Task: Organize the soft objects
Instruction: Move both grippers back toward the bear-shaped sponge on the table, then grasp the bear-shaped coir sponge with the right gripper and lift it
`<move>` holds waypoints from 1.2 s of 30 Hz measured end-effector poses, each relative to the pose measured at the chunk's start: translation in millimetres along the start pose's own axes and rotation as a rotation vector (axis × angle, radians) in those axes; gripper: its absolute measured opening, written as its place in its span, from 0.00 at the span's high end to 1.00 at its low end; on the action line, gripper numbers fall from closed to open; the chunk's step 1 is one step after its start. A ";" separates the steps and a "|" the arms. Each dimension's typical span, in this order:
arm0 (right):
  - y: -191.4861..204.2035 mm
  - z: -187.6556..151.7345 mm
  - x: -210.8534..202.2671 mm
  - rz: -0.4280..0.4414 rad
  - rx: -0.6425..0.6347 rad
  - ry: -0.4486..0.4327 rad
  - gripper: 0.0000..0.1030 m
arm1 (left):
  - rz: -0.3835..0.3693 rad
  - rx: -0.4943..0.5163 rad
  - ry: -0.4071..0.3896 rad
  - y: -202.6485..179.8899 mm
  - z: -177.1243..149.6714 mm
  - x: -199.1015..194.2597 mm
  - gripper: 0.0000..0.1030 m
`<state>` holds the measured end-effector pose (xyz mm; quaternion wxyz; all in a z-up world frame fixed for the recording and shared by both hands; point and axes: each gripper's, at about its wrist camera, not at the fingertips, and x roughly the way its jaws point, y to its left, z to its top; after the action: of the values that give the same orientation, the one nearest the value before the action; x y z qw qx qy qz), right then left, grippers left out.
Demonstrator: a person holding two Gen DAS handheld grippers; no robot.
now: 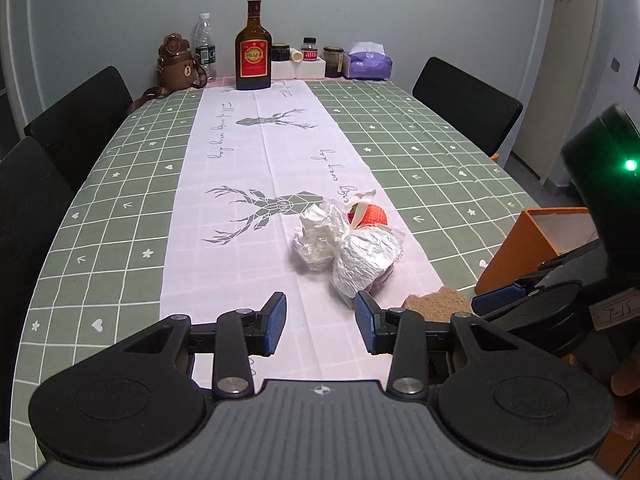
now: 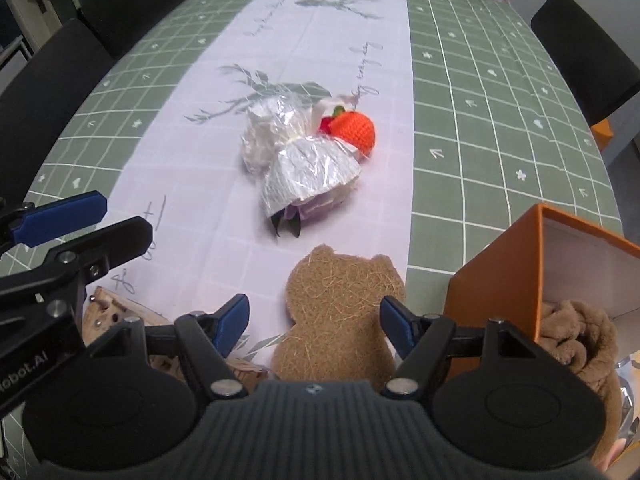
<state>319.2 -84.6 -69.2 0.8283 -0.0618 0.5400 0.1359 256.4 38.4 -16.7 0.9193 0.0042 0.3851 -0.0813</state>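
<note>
R gripper [image 2: 314, 326] hangs spread w/ nothing pinched over the bear-shaped fibre pad [image 2: 340, 312] lying flat on the table [image 2: 500, 100] beside the orange box [image 2: 496, 292], L gripper [image 1: 320, 326] half-spread, empty; risk: thin pad slips or fingers snag cloth.

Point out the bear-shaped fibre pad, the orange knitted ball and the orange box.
bear-shaped fibre pad [image 2: 340, 312], right wrist view, middle of its body.
orange knitted ball [image 2: 356, 130], right wrist view, its front.
orange box [image 2: 496, 296], right wrist view, outer side wall.
</note>
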 end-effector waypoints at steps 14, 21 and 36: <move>-1.3 4.8 10.8 -0.009 -0.097 0.025 0.68 | -0.035 0.021 0.014 -7.5 16.6 21.2 0.44; 1.5 7.6 6.1 -0.036 -0.115 0.051 0.32 | -0.036 0.026 0.005 -7.7 18.2 20.0 0.43; 1.8 11.4 23.0 -0.086 -0.026 0.177 0.29 | -0.037 0.008 -0.002 0.8 11.6 10.9 0.43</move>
<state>337.4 -76.4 -85.5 0.7815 -0.1072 0.6062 0.1013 272.3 36.8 -16.3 0.9181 0.0007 0.3837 -0.0998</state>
